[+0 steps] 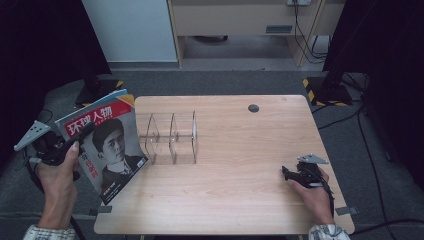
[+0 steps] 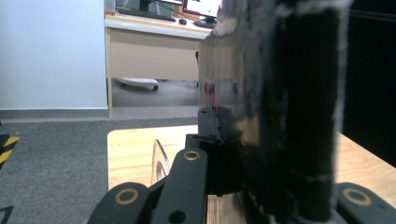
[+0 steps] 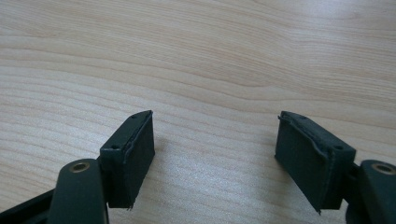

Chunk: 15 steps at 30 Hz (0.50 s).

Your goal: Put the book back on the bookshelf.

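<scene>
A magazine [image 1: 107,145] with a red title band and a portrait cover is held tilted over the table's left edge. My left gripper [image 1: 75,141] is shut on its left edge; in the left gripper view the magazine [image 2: 280,107] stands edge-on between the jaws as a dark slab. A clear acrylic rack [image 1: 172,137] with upright dividers stands on the table just right of the magazine. My right gripper [image 1: 286,172] rests low over the table near the right front, open, and the right gripper view has bare wood between its fingertips [image 3: 215,158].
The wooden table [image 1: 240,190] has a round cable hole [image 1: 253,108] at the back right. Grey carpet, a stand with yellow-black tape [image 1: 325,92] and a beige desk [image 1: 240,20] lie beyond the far edge.
</scene>
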Tool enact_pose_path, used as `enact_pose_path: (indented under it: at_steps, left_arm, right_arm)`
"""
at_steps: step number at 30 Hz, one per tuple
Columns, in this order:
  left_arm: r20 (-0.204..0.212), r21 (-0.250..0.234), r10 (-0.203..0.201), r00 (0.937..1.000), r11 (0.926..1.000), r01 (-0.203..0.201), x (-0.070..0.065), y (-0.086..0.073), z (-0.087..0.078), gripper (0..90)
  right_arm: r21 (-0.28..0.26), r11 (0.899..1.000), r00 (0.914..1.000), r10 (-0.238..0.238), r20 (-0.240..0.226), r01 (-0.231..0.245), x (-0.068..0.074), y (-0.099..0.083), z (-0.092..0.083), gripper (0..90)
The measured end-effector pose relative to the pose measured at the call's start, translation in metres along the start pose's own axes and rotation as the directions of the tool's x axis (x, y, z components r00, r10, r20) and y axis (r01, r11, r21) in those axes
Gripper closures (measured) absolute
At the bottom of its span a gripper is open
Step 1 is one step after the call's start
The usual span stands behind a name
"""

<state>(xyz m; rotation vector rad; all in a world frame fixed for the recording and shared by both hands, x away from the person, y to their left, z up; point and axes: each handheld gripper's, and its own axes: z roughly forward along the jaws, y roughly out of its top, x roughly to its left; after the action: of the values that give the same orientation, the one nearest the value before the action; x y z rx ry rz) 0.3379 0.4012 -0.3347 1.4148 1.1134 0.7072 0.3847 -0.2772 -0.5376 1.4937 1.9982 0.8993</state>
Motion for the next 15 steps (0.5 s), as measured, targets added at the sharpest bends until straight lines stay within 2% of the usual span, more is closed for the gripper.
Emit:
enact_pose_path:
  at_steps: [8, 15]
  left_arm:
    - [-0.028, -0.036, 0.017, 0.9995, 0.9992, -0.018, 0.000, -0.001, 0.021, 86.7]
    - [-0.047, -0.043, 0.038, 0.9981, 0.9983, -0.040, -0.002, -0.003, 0.039, 86.7]
  right_arm:
    - [0.003, 1.000, 1.0000, -0.002, -0.003, 0.002, 0.000, 0.000, 0.000, 28.3]
    - [0.003, 1.000, 1.0000, -0.002, -0.003, 0.002, 0.000, 0.000, 0.000, 28.2]
